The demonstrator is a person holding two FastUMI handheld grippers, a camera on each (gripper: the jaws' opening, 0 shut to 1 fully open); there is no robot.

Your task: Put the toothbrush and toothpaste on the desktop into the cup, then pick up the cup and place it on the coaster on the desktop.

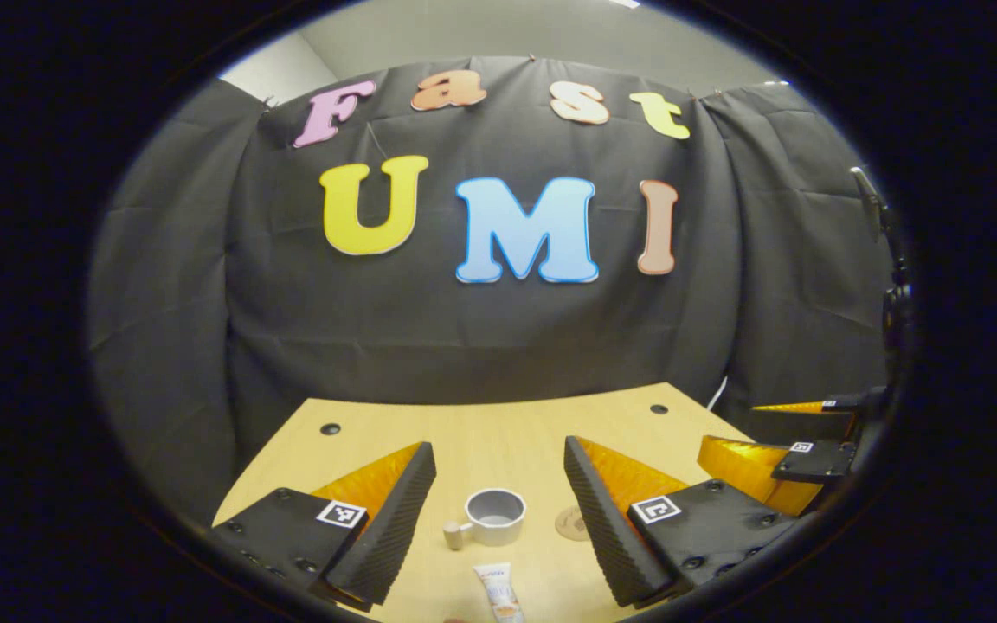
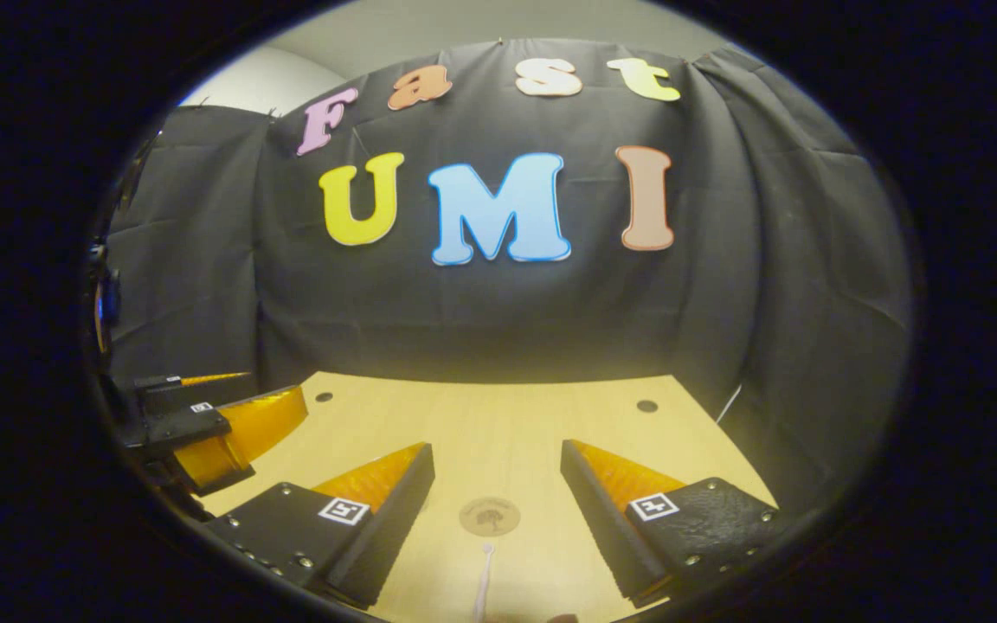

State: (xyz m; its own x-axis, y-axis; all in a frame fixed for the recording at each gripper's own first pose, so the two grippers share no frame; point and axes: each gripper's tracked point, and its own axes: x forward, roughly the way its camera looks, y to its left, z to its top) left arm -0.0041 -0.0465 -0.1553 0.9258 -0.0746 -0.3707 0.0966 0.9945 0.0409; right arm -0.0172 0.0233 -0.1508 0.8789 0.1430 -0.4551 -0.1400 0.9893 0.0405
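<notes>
A grey cup [image 1: 496, 517] with a stubby handle stands upright on the wooden desktop [image 1: 498, 433], seen between my left gripper's [image 1: 498, 502] open fingers. The white toothpaste tube [image 1: 500, 591] lies just in front of it, nearer the camera. A round brown coaster [image 1: 571, 523] lies right of the cup, partly hidden by my right-hand finger [image 1: 602, 519]. In the right gripper view the coaster [image 2: 489, 517] sits between the open fingers of my right gripper [image 2: 497, 497], and the white toothbrush [image 2: 484, 581] lies just before it. Both grippers hover above the desk and hold nothing.
The right gripper [image 1: 797, 454] shows at the right edge of the left gripper view; the left gripper [image 2: 213, 428] shows at the left edge of the right gripper view. Two small dark holes [image 2: 647, 406] mark the desk's far corners. Black cloth hangs behind the desk.
</notes>
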